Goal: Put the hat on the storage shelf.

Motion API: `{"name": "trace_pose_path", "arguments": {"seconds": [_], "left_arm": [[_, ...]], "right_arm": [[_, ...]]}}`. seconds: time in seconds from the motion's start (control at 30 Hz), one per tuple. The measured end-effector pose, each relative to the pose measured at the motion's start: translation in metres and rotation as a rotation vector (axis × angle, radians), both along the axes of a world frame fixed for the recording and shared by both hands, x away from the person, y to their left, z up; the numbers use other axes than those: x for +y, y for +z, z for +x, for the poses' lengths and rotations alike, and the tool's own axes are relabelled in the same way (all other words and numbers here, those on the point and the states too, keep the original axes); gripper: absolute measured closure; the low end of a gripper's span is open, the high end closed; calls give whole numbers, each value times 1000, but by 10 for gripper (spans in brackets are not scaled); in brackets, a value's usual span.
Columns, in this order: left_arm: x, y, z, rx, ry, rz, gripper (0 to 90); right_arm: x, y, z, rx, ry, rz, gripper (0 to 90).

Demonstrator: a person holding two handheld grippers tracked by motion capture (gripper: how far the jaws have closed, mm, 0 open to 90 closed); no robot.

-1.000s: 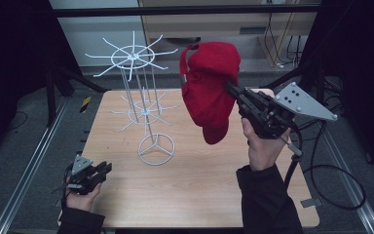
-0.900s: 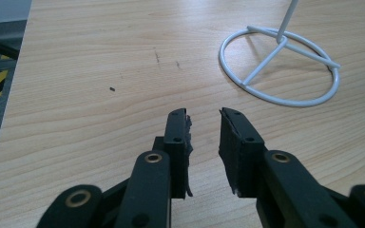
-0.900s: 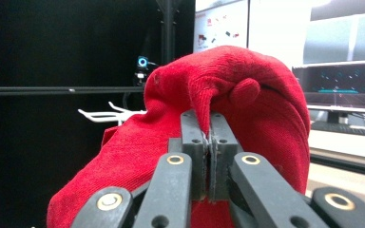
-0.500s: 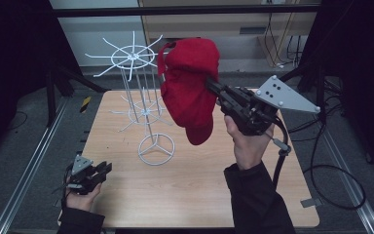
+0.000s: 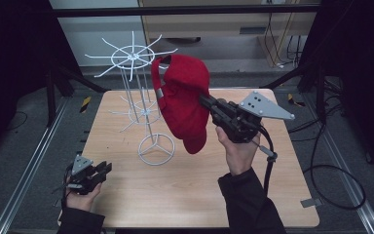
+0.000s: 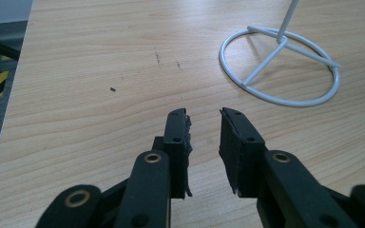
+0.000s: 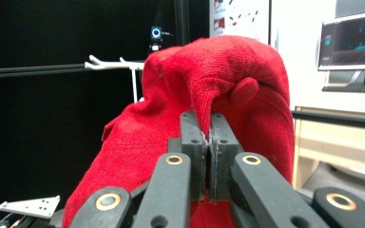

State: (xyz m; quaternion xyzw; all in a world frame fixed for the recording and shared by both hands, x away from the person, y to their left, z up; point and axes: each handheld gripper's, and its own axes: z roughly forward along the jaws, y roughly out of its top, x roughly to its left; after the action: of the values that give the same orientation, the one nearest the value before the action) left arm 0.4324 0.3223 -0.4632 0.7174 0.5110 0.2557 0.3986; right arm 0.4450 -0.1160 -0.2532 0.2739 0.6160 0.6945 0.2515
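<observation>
Red cap [image 5: 185, 100] held aloft beside wire rack [image 5: 136, 73].
Right gripper [image 5: 205, 101] pinches cap's fabric; rack's top spokes lie just left (cap's length hangs downward). Left gripper [image 5: 104, 168] part-open, empty, low over table [image 5: 272, 185].

Wood table [image 5: 272, 195], grey floor [image 5: 24, 146], monitor [image 7: 356, 40] behind.

Evenly lit from overhead at frame centre in the high view, with the wooden surface [image 5: 126, 195] bright and both side edges sunk in near-black. Soft, slightly blurred throughout, with faint shadows. Dark at left in the right gripper view, bright and washed out at upper right.
</observation>
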Motion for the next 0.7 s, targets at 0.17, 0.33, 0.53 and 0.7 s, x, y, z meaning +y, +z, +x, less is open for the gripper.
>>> {"name": "trace_pose_path", "arguments": {"seconds": [0.17, 0.33, 0.53, 0.7], "left_arm": [[0, 0, 0, -3, 1, 0, 719], [0, 0, 0, -2, 1, 0, 718], [0, 0, 0, -1, 0, -1, 718], [0, 0, 0, 0, 0, -1, 717]], "right_arm": [[5, -16, 5, 41, 12, -22, 867], [10, -31, 11, 83, 17, -39, 847], [15, -41, 15, 105, 15, -56, 817], [18, -42, 17, 110, 11, -62, 753]]}}
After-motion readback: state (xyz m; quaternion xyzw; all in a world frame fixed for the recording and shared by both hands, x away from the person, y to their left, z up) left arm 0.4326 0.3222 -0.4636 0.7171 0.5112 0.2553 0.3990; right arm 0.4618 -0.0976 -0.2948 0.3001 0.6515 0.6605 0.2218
